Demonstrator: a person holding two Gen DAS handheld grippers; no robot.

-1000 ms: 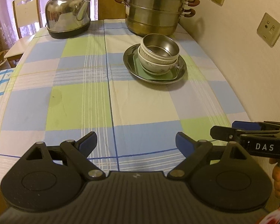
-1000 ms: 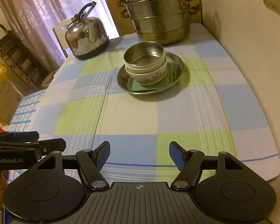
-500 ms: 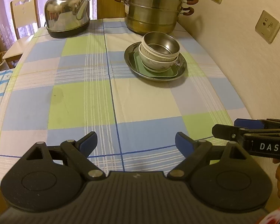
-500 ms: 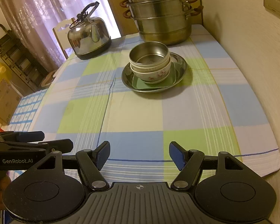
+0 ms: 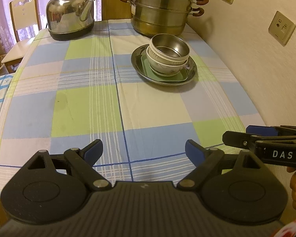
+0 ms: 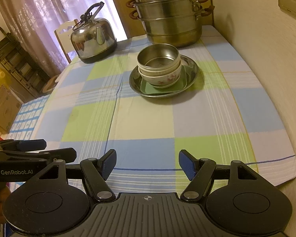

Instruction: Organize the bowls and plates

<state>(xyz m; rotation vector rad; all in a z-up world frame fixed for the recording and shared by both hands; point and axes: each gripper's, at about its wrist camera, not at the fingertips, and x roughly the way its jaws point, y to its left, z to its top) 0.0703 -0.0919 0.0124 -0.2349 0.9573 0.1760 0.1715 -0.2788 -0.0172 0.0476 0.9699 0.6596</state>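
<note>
Our left gripper (image 5: pixel 144 152) is spread wide with nothing between its pads, low over the near edge of the checked tablecloth (image 5: pixel 84 106). Our right gripper (image 6: pixel 147 165) is likewise released and bare, just beside it. Well ahead of both, toward the wall side, sits the steel plate (image 6: pixel 193 73); on it lies a green square dish (image 6: pixel 148 87), bearing a floral bowl (image 6: pixel 161 79) with a steel bowl (image 6: pixel 157 56) nested on top. The steamer pot (image 5: pixel 161 9) stands just behind.
</note>
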